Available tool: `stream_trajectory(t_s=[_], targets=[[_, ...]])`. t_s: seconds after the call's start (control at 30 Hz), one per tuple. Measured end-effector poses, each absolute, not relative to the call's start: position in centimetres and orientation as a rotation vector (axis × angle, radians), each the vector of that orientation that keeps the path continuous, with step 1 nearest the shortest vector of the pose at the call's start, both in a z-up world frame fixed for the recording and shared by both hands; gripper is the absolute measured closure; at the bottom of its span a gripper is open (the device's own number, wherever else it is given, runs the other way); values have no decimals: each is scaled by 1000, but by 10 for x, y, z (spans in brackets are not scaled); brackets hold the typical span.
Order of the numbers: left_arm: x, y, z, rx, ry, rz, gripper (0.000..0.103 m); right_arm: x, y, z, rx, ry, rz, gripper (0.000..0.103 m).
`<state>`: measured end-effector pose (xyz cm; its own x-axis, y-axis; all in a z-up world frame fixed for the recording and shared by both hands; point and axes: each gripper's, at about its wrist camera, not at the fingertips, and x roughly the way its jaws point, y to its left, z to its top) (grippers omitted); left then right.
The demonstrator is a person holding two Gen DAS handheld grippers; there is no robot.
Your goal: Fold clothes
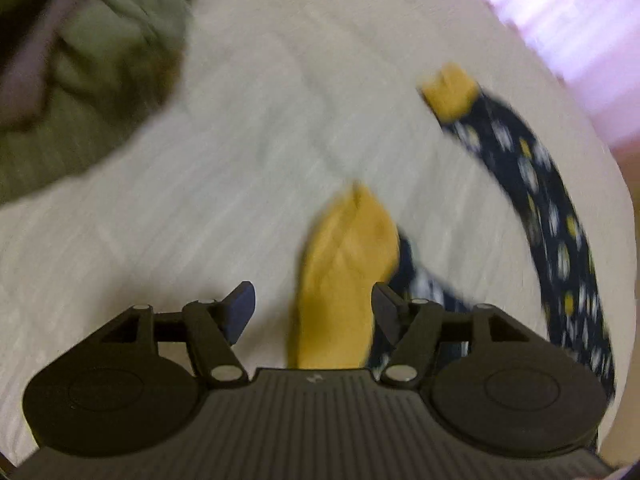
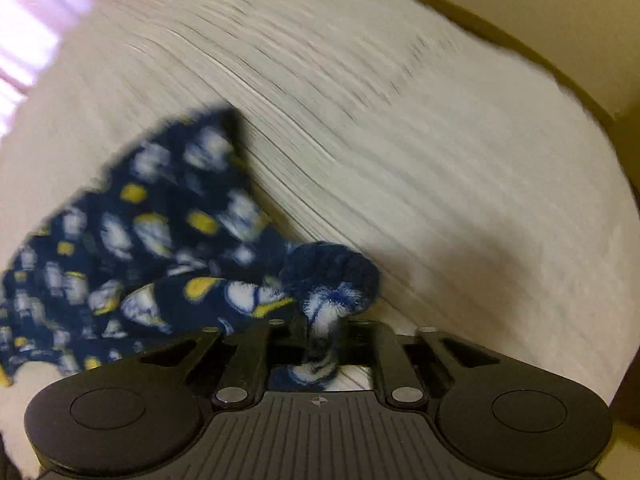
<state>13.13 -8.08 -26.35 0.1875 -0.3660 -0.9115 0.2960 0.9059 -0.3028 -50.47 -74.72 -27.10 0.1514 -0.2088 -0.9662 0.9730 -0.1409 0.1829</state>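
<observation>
Navy sock (image 2: 160, 240) may slip: my right hand-held gripper (image 2: 320, 344) barely pinches its cuff, the left hand-held gripper (image 1: 314, 308) gaping around the yellow toe (image 1: 344, 260).

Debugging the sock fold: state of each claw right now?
Left claw: open, yellow sock toe between the jaws, not pinched.
Right claw: navy patterned sock bunched between the fingers; grip cannot be told.

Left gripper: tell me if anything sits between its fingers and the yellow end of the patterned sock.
Nothing visible does. The sock's yellow end already lies between the open fingers of the left gripper, beside the right-hand pad, on the white bedcover. The grey-green garment lies far off at upper left. The view is motion-blurred.
</observation>
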Motion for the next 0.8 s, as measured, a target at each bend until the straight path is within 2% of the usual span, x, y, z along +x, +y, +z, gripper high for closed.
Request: stream_trajectory(t_s=[0.07, 0.27, 0.3, 0.37, 0.4, 0.43, 0.5, 0.6, 0.67, 0.7, 0.73, 0.77, 0.8], targets=[[112, -81, -276, -66, 1312, -517, 43, -514, -731, -296, 1299, 793, -1318, 29], [75, -81, -321, 17, 1266, -513, 42, -535, -701, -328, 1408, 605, -1291, 29], [75, -86, -327, 56, 1242, -495, 45, -536, -698, -331, 1415, 582, -1289, 29], [79, -94, -331, 100, 1207, -500, 84, -535, -697, -337, 1422, 546, -1273, 29], [84, -98, -329, 91, 1208, -514, 101, -532, -697, -338, 1411, 536, -1265, 61], [93, -100, -319, 48, 1201, -538, 102, -528, -700, -335, 1390, 554, -1251, 97], [114, -105, -286, -42, 1129, -581, 102, -523, -705, -325, 1336, 573, -1236, 98], [155, -123, -232, -99, 997, -521, 99, -521, -717, -289, 1190, 487, -1228, 98], [178, -131, -216, -110, 959, -429, 86, -516, -727, -281, 1207, 480, -1222, 98], [184, -134, -215, -91, 952, -411, 67, -512, -733, -281, 1226, 499, -1212, 98], [186, -137, -218, -68, 957, -392, 60, -506, -736, -285, 1242, 539, -1212, 97], [184, -138, -226, -48, 987, -373, 60, -502, -735, -290, 1253, 556, -1215, 91], [181, -138, -236, -45, 1035, -363, 59, -499, -733, -295, 1264, 574, -1218, 72]])
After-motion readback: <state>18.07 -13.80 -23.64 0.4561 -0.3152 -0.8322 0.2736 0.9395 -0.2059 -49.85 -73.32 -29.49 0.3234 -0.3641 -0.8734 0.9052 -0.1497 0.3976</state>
